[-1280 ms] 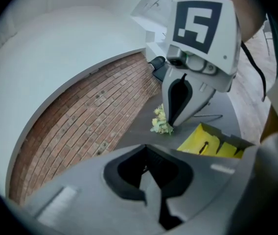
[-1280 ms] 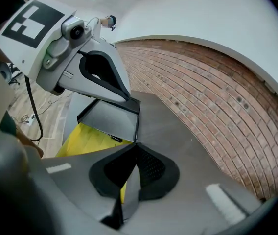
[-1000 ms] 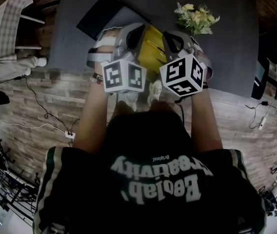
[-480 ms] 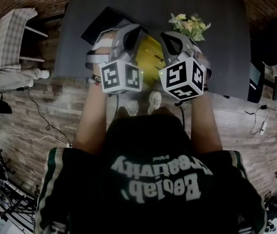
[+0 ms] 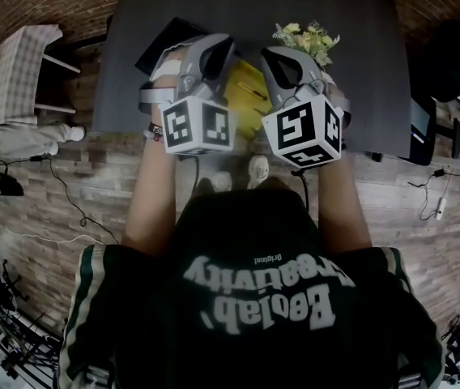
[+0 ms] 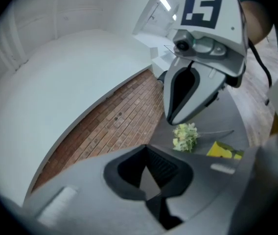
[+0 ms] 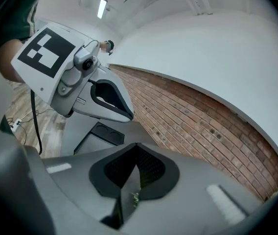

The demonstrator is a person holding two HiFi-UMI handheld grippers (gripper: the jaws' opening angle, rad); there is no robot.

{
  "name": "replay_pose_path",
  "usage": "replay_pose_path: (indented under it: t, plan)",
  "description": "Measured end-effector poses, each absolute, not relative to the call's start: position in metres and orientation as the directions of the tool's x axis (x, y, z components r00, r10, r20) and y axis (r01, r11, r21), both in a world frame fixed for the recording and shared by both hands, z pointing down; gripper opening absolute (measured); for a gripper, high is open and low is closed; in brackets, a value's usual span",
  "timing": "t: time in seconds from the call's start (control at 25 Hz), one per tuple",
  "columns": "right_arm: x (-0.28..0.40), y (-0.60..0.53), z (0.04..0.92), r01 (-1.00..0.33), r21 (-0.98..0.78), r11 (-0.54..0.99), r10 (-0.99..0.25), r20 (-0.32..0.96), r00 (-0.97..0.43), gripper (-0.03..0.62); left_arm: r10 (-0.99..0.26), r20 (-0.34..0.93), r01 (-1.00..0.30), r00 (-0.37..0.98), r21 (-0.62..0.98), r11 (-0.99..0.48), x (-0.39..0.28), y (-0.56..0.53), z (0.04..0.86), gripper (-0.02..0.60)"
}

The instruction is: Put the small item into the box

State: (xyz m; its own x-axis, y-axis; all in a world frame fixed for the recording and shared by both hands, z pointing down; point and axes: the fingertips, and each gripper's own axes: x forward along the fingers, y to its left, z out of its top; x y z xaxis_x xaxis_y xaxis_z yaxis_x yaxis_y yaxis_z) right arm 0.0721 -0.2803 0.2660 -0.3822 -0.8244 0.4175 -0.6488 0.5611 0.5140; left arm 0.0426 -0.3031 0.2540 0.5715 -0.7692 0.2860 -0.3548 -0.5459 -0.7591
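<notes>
- The left tongs (image 6: 148, 168) and the right tongs (image 7: 135, 168) are both pressed together and empty, high above the dark grey bench (image 5: 359, 55).
- The flat yellow packet (image 5: 250, 96), probably the item, lies on the bench below them. The black box (image 5: 161, 43) is apart at the left, so the placing looks undone.
- A pale flower bunch (image 5: 307, 39) lies just beside the packet.

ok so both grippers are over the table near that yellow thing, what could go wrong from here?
1. The left gripper and right gripper hang close side by side above the yellow item; they could knock each other going down.
2. Both look shut with nothing clearly held. If they don't open first, they would likely shove the yellow item instead of taking it.
3. The flowers lie right beside the right gripper and could get swept.
</notes>
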Motion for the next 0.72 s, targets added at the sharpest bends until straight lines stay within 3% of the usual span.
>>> replay_pose_path:
  t: [0.72]
  plan:
    - [0.066,-0.267,0.202,-0.618,0.605,0.503,-0.864,0.320,-0.390,0.006,-0.765,0.229,-0.337,0.602,-0.796,-0.503,0.041,-0.288,0.199,0.003]
